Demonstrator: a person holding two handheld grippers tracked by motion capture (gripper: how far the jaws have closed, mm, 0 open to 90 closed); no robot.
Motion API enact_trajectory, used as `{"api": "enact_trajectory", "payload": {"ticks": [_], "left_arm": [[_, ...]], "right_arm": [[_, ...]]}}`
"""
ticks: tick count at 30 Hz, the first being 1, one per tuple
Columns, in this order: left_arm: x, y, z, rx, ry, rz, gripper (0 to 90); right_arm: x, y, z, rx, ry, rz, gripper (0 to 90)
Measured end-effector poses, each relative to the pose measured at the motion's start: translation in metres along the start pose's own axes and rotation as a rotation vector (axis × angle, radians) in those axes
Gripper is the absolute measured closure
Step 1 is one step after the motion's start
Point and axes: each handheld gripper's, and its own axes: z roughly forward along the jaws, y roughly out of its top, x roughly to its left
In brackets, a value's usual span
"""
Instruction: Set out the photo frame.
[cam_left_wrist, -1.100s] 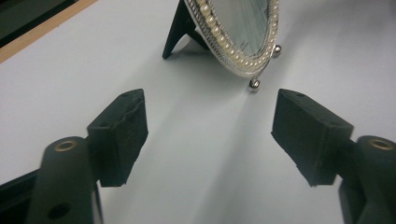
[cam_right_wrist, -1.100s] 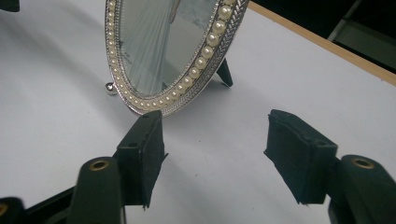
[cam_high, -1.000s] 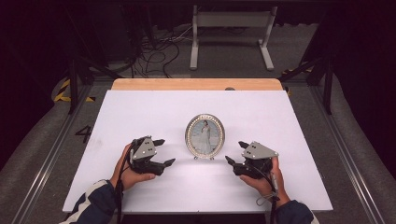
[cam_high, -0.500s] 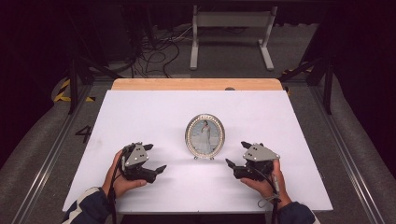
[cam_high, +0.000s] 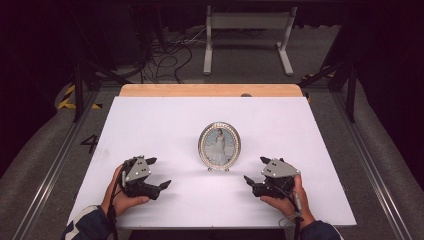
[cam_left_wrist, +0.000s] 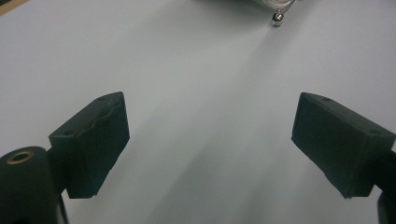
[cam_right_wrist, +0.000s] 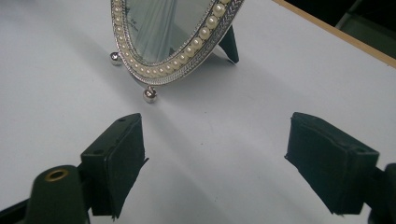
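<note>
An oval silver picture frame with a pearl-beaded rim (cam_high: 219, 145) is standing upright near the middle of the white worktop (cam_high: 150, 120), leaning back on a dark rear strut and two small ball feet, its long axis running vertically and its glass facing the person. The left tool (cam_high: 159, 186) is resting low on the worktop to the frame's left, jaws spread wide with nothing between them; in the left gripper view one silver ball foot (cam_left_wrist: 277, 17) is sitting far ahead and slightly right of the gap. The right tool (cam_high: 251, 183) is sitting to the frame's right, jaws likewise spread and empty, and in the right gripper view the beaded rim (cam_right_wrist: 180, 51) is looming just ahead, left of the gap between the jaws. The right hand (cam_high: 287, 197) looks the nearer of the two, so any reach for the frame would probably be shorter from that side, angling inward toward the rim's lower edge.
</note>
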Motion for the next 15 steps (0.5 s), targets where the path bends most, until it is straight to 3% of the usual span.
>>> {"api": "enact_trajectory", "payload": {"ticks": [7,15], "left_arm": [[0.001,-0.007,-0.005,0.007,0.011,-0.019,11.7],[0.004,-0.017,-0.017,0.016,0.023,-0.035,11.8]], "right_arm": [[-0.001,-0.008,-0.004,0.023,-0.013,-0.019,19.0],[-0.006,-0.017,-0.016,0.01,-0.051,0.003,19.0]]}}
